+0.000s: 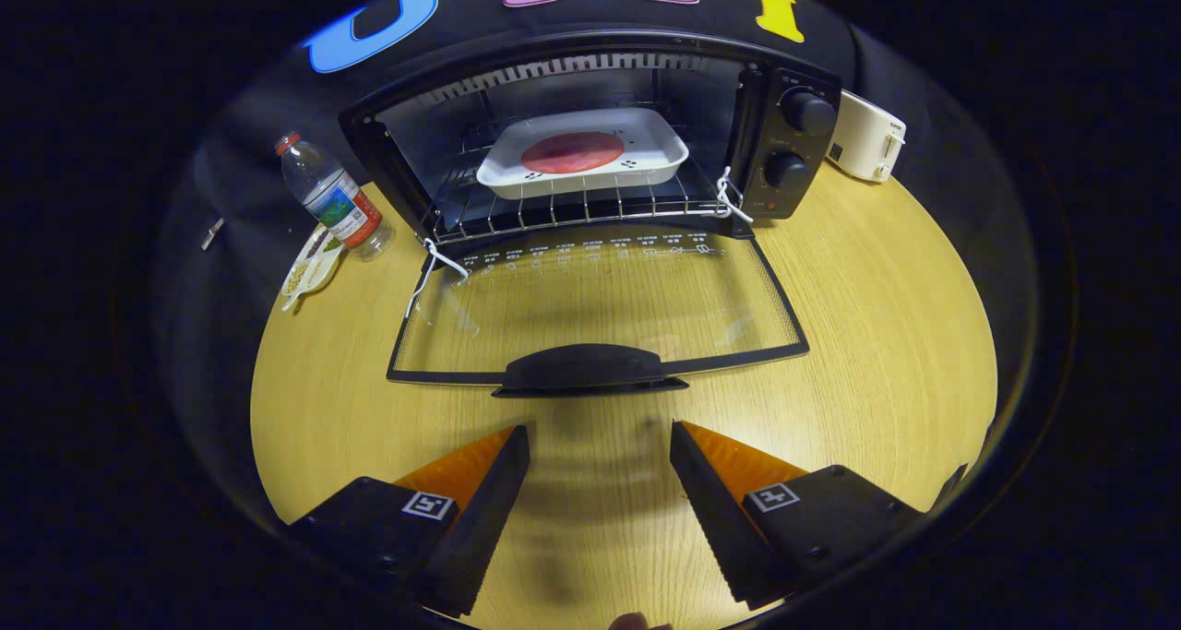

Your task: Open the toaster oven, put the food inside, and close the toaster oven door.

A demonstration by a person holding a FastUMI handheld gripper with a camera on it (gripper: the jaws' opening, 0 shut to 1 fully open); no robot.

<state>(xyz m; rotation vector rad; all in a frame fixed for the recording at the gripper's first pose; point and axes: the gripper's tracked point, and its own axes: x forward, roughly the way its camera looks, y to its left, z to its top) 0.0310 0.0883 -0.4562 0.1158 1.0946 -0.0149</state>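
Observation:
A black toaster oven (793,141) stands at the back of the round wooden table (876,335). Its glass door (600,303) lies folded down flat toward me, with the dark handle (586,372) at its front edge. Inside, on the wire rack (572,208), rests a white rectangular dish (583,155) holding a round reddish piece of food (572,152). My gripper (600,441) is open, with nothing between its fingers. It hovers over bare table just short of the door handle.
A plastic water bottle (332,198) stands left of the oven, with a small snack packet (312,270) lying beside it. A white appliance (865,136) sits behind the oven on the right. Two knobs (798,136) are on the oven's right panel.

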